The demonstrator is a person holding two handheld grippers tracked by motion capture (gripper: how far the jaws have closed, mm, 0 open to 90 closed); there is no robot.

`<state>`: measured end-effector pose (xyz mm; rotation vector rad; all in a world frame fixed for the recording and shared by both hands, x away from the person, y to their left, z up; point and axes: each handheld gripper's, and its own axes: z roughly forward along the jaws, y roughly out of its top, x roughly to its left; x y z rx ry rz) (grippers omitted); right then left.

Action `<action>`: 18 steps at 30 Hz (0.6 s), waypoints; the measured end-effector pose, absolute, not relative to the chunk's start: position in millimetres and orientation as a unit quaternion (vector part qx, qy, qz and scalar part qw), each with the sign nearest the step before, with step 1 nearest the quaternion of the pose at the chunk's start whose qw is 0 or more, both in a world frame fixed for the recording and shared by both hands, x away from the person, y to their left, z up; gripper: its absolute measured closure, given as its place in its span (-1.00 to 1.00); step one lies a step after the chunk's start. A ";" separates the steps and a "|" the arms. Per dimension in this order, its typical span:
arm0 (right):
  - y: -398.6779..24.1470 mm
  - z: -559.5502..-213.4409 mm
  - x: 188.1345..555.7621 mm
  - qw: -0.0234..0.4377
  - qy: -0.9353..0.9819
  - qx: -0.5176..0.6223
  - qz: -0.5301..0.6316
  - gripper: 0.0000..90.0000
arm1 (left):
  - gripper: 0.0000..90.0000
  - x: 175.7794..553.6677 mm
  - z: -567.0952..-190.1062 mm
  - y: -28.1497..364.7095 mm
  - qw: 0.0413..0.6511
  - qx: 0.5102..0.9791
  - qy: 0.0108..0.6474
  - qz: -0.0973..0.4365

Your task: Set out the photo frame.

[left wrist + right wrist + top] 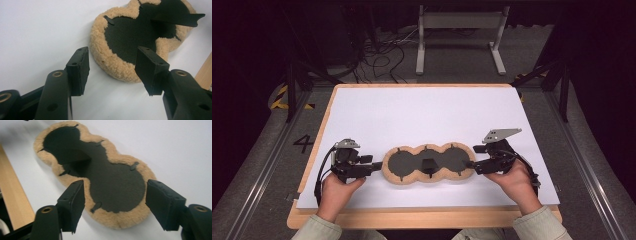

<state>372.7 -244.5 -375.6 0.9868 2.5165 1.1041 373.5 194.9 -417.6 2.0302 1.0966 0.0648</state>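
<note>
- Right now the fleece pad (429,164) lies flat on the white worktop (422,110), near the person's edge, lengthwise left to right, between the two hands.
- Shape: three round lobes joined in a row w/ scalloped outline. Tan curly fleece rim all round; dark, matte, felt-like centre (110,187); small black tabs (134,166) along the inner edge; a dark flap (175,15) stands up near the middle.
- Left hand-held gripper (379,166): jaws apart, nothing between them, tips just beside the pad's left lobe. In the left gripper view the fleece edge (112,62) sits ahead of the gap, not pinched.
- Right hand-held gripper (469,164): jaws apart too, empty, at the right lobe; in the right gripper view the pads straddle that lobe from above w/o pressing on it.
- Handling, as a guess: light, soft, floppy; prob. sags or folds if lifted from one end only. Not fragile, not slippery; fleece should give good friction.
- Where to grip: the fleece rim at each end lobe, one jaw under, one over, both ends together to keep it flat. The flap looks too thin to carry it.
- Worktop surface smooth, pale; wooden border (422,219) shows at front.
</note>
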 end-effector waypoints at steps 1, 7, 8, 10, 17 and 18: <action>-246.6 -376.7 374.3 0.111 0.855 0.343 0.373 -0.36 | -0.01 373.8 -417.8 194.8 0.404 0.803 0.437 0.025; -254.3 -381.9 379.5 0.130 0.849 0.371 0.354 -0.44 | -0.06 376.2 -422.6 192.5 0.392 0.808 0.440 0.021; -254.6 -382.7 379.9 0.135 0.849 0.374 0.348 -0.44 | -0.06 377.1 -424.4 191.9 0.387 0.810 0.440 0.021; -254.4 -386.5 381.5 0.141 0.850 0.382 0.335 -0.44 | -0.09 379.2 -428.6 190.9 0.384 0.808 0.447 0.011; -256.8 -400.9 389.9 0.109 0.844 0.412 0.327 -0.60 | -0.27 384.9 -437.8 190.8 0.387 0.790 0.474 -0.036; -256.8 -400.9 389.9 0.109 0.844 0.412 0.327 -0.60 | -0.29 384.9 -437.8 190.8 0.387 0.790 0.474 -0.036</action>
